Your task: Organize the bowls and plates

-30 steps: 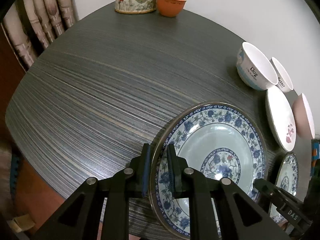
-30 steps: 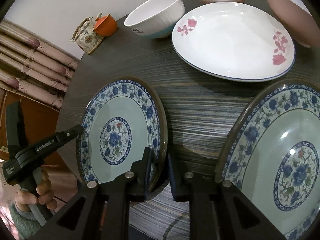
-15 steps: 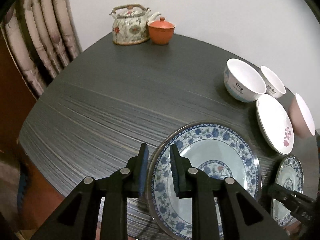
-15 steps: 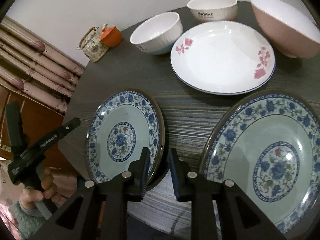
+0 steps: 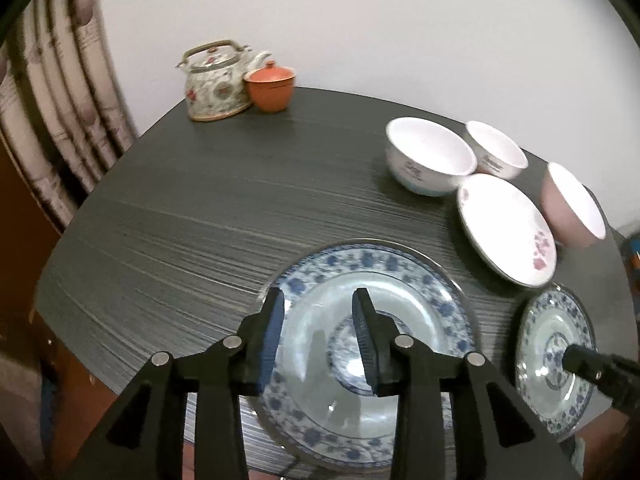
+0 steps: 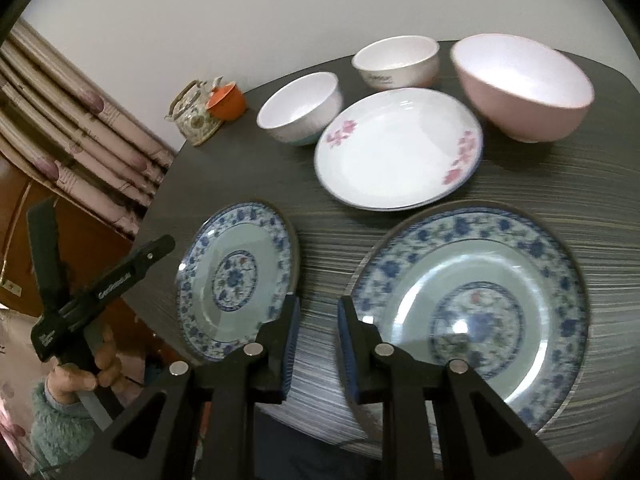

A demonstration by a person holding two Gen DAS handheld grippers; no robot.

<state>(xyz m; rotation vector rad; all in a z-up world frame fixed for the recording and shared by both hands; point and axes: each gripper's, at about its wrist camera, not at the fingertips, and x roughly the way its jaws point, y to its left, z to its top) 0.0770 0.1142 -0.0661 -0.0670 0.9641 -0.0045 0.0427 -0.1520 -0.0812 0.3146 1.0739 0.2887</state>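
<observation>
Two blue-patterned plates lie flat on the dark table. My left gripper (image 5: 318, 318) is open and empty, hovering above the left plate (image 5: 404, 280). In the right wrist view that plate (image 6: 236, 280) is at the left and the second blue plate (image 6: 480, 304) at the right. My right gripper (image 6: 318, 320) is open and empty over the bare table between them. Behind them stand a white plate with pink flowers (image 6: 400, 148), two white bowls (image 6: 300, 108) (image 6: 396, 60) and a pink bowl (image 6: 524, 84).
A flowered teapot (image 5: 216, 80) and an orange lidded cup (image 5: 270, 86) stand at the far left of the table (image 5: 208, 208). A curtain (image 5: 56, 92) hangs at the left. The table's near edge is just under both grippers.
Both grippers have opened, let go of the plate rims and pulled up and back. The left plate, tilted a second ago, now lies flat.
</observation>
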